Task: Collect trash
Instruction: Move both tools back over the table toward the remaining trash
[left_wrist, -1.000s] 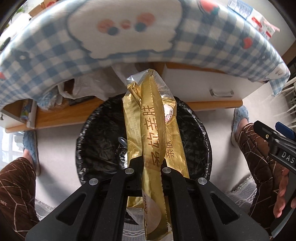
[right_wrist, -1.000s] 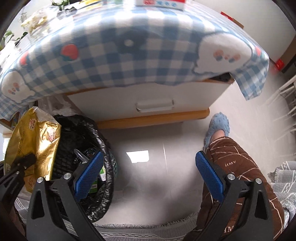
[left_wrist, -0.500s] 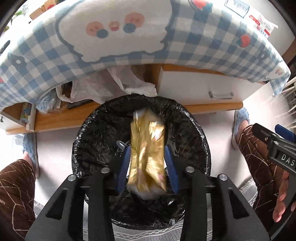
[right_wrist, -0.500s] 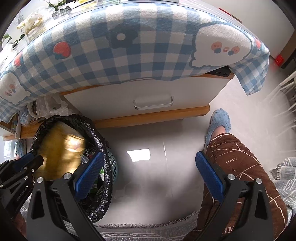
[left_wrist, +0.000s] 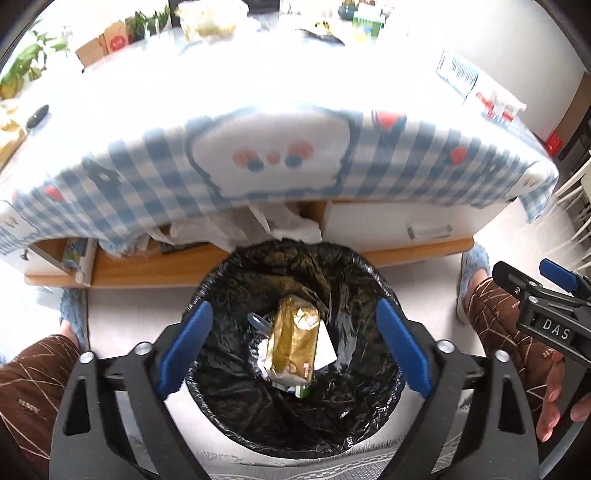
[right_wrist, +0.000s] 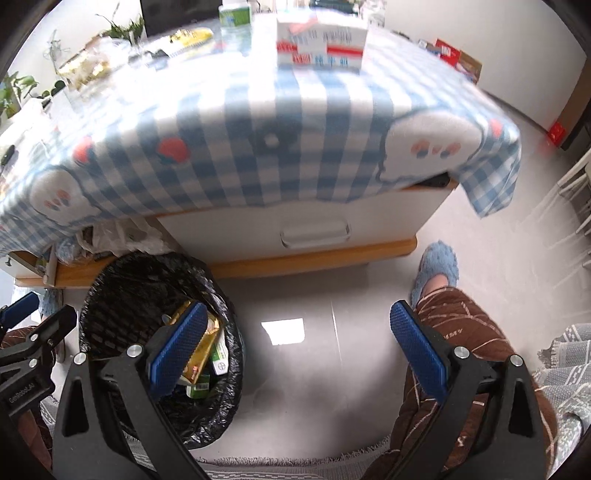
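A bin with a black liner (left_wrist: 236, 273) stands on the floor in front of the table. A gold snack wrapper (left_wrist: 293, 341) lies loose inside it on top of other trash, including a white slip and a green carton. My left gripper (left_wrist: 293, 312) hangs above the bin, its jaws opening wide, and the blue pads touch nothing. In the right wrist view the same bin (right_wrist: 122, 280) sits at the lower left with the gold wrapper (right_wrist: 201, 354) in it. My right gripper (right_wrist: 298, 314) stands open and empty over bare floor, to the right of the bin.
A table under a blue-check cloth (left_wrist: 406, 173) overhangs the bin, with a white drawer (right_wrist: 314, 229) below and cartons (right_wrist: 321, 44) on top. White plastic bags (left_wrist: 284, 225) sit under the table. A person's brown-trousered leg (right_wrist: 454, 332), a blue slipper (right_wrist: 437, 269) and a grey rug (right_wrist: 565, 354) lie at the right.
The left jaws went from shut on the gold wrapper to wide apart, and the wrapper fell into the bin. Both grippers rose, bringing the table top into view.
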